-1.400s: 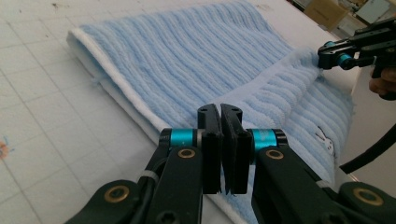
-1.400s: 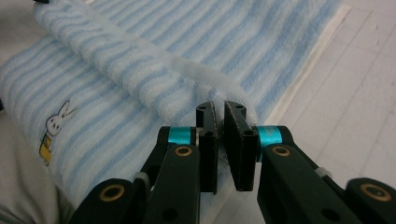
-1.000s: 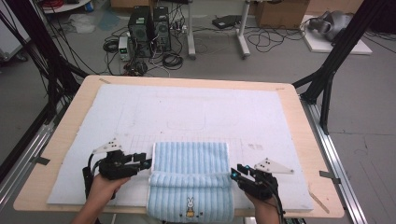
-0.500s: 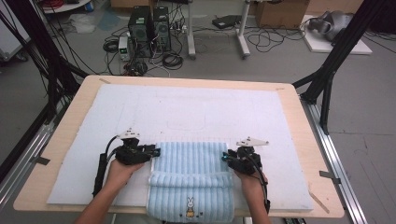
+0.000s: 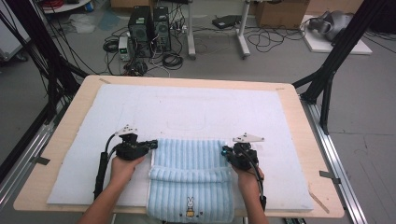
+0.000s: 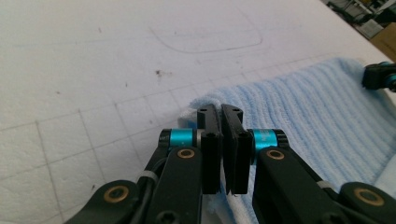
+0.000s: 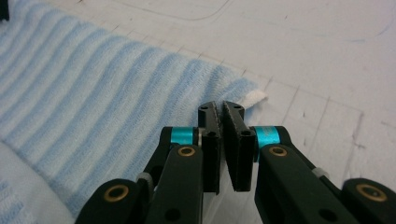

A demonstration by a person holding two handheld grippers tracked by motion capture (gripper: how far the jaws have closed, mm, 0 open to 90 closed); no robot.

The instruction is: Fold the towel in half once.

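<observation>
A light-blue striped towel (image 5: 189, 179) is laid at the near edge of the white padded mat (image 5: 196, 109), its front end hanging over the table edge (image 5: 42, 186), with a rolled ridge across its middle. The left gripper (image 5: 153, 144) is placed at the towel's far left corner and the right gripper (image 5: 225, 151) at the far right corner. In the left gripper view the jaws are seen pressed together, with the corner of the towel (image 6: 299, 107) at their tips; whether cloth is actually pinched cannot be told. The same is seen in the right gripper view — jaws closed to a thin slit at the edge of the towel (image 7: 93, 102), close to its white hem tag (image 7: 254, 97).

The step in hand is judged to be a fold, with both far corners being taken up. The next move calls for both corners to be lifted together and carried evenly toward the near edge — level, so the fold is kept square.
</observation>
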